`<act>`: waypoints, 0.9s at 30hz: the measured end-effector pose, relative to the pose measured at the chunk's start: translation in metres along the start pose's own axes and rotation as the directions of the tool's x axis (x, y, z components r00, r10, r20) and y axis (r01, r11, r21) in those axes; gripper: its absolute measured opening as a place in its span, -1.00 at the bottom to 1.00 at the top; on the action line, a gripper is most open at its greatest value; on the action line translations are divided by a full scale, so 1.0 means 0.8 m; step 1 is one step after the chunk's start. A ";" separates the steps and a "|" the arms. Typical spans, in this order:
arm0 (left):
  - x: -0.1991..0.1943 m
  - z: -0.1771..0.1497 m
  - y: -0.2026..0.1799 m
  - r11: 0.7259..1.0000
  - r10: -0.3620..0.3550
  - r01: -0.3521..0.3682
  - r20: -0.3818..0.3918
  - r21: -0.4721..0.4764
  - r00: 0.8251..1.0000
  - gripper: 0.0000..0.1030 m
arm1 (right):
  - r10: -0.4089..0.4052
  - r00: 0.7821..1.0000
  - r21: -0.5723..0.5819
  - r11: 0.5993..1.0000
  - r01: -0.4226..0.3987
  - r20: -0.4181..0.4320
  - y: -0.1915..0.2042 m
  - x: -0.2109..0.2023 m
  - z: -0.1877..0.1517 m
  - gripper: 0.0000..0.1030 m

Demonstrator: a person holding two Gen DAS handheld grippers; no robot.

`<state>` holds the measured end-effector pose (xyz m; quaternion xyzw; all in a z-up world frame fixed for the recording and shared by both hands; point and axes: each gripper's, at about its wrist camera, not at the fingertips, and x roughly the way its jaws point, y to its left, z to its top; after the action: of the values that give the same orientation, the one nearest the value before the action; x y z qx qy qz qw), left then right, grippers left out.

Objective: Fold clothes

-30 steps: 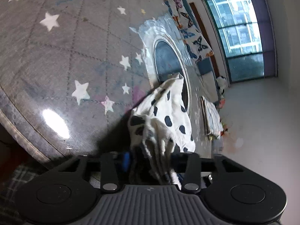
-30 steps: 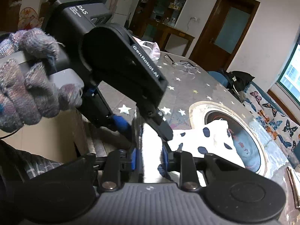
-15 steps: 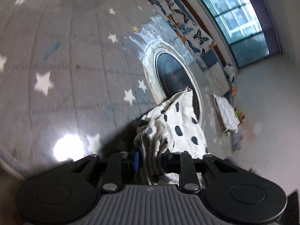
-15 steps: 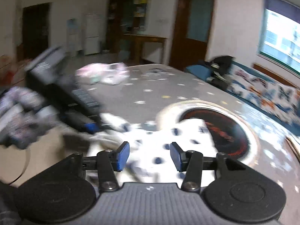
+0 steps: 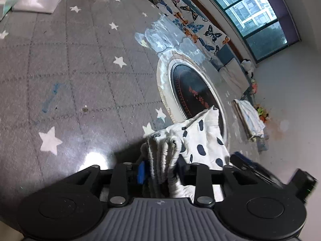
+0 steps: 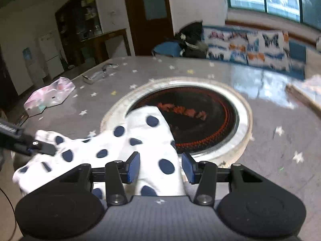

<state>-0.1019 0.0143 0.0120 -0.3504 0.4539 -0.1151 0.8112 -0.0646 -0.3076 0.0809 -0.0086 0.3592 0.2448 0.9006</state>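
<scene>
Left gripper [image 5: 160, 172] pinches the bunched ribbed edge of the white navy-spotted fabric garment [image 6: 140, 140], anchoring it on the grey star-patterned counter [image 5: 80, 70]; right gripper [image 6: 160, 167] gapes wide over it, likely positioned for regrasping.

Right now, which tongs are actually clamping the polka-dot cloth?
The left tongs, shut on the polka-dot cloth; the right tongs stand open around it.

1. One polka-dot garment [image 6: 138, 140] — white with dark spots.
2. Two grippers — left gripper [image 5: 160, 170] at six o'clock, right gripper [image 6: 160, 166] likewise.
3. One round cooktop [image 6: 200, 118], toward twelve o'clock.
4. One pink plastic bag [image 6: 50, 94], ten o'clock.
5. One star-patterned table [image 5: 80, 70].
</scene>
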 end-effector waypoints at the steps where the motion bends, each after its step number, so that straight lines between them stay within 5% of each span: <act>1: -0.003 -0.003 0.002 1.000 -0.009 0.009 -0.001 -0.007 1.000 -0.14 | 0.008 1.000 0.023 1.000 -0.008 -0.008 -0.007 0.007 -0.001 -0.09; 11: -0.015 -0.030 0.013 0.997 -0.045 0.046 0.027 -0.062 0.999 0.03 | 0.110 0.994 0.154 0.983 -0.104 -0.030 -0.032 0.032 -0.003 -0.10; 15: -0.014 -0.034 0.008 0.999 -0.025 0.027 0.047 -0.039 0.999 -0.04 | 0.126 0.992 0.202 0.972 -0.119 -0.023 -0.044 0.033 -0.001 -0.10; 18: -0.010 -0.032 0.008 0.999 -0.008 0.010 0.044 -0.031 0.999 -0.30 | 0.144 0.989 0.222 0.966 -0.135 -0.024 -0.048 0.035 -0.003 -0.12; 22: -0.008 -0.025 0.009 1.000 -0.003 0.005 0.045 -0.030 0.999 -0.46 | 0.185 0.982 0.248 0.953 -0.173 -0.027 -0.046 0.037 -0.005 -0.45; 23: -0.008 -0.023 0.008 1.000 0.000 0.001 0.049 -0.028 0.999 -0.47 | 0.190 0.982 0.255 0.951 -0.177 -0.025 -0.045 0.036 -0.006 -0.66; 27: -0.009 -0.013 -0.002 1.000 0.005 -0.005 0.052 0.003 0.999 -0.56 | 0.151 0.988 0.273 0.950 -0.149 0.014 -0.042 0.024 -0.007 -0.83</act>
<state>-0.1144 0.0115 0.0142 -0.3508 0.4334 -0.1045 0.8235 -0.0416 -0.3303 0.0588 0.1424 0.3923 0.2605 0.8706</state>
